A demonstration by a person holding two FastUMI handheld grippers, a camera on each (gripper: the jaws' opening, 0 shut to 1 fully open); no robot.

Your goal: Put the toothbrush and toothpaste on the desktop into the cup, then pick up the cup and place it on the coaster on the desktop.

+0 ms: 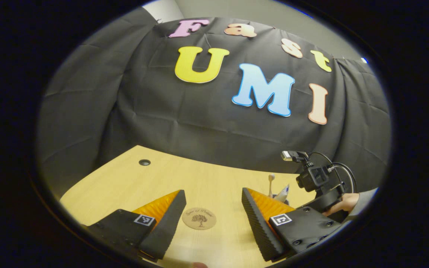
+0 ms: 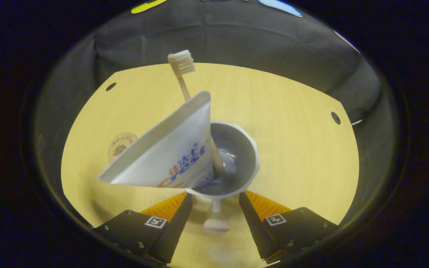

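In the right gripper view a white cup [image 2: 250, 175] with a grey inside sits between the fingers of my right gripper [image 2: 215, 203], which press on its near wall from both sides. A toothpaste tube [image 2: 166, 154] and a wooden toothbrush [image 2: 181, 63] lean out of the cup. A small stalk with a round knob [image 2: 216, 224] hangs below the cup's rim between the fingers. The round wooden coaster [image 2: 121, 145] lies on the desk to the left. In the left gripper view my left gripper [image 1: 213, 193] is open above the coaster [image 1: 199, 218]; the toothbrush head [image 1: 271, 178] shows beyond.
The light wooden desk [image 1: 132, 182] has round cable holes [image 2: 111, 86] near its far corners. Black cloth walls close it in at the back. A hand [image 1: 343, 204] holding the right gripper [image 1: 317, 180] is at the right of the left gripper view.
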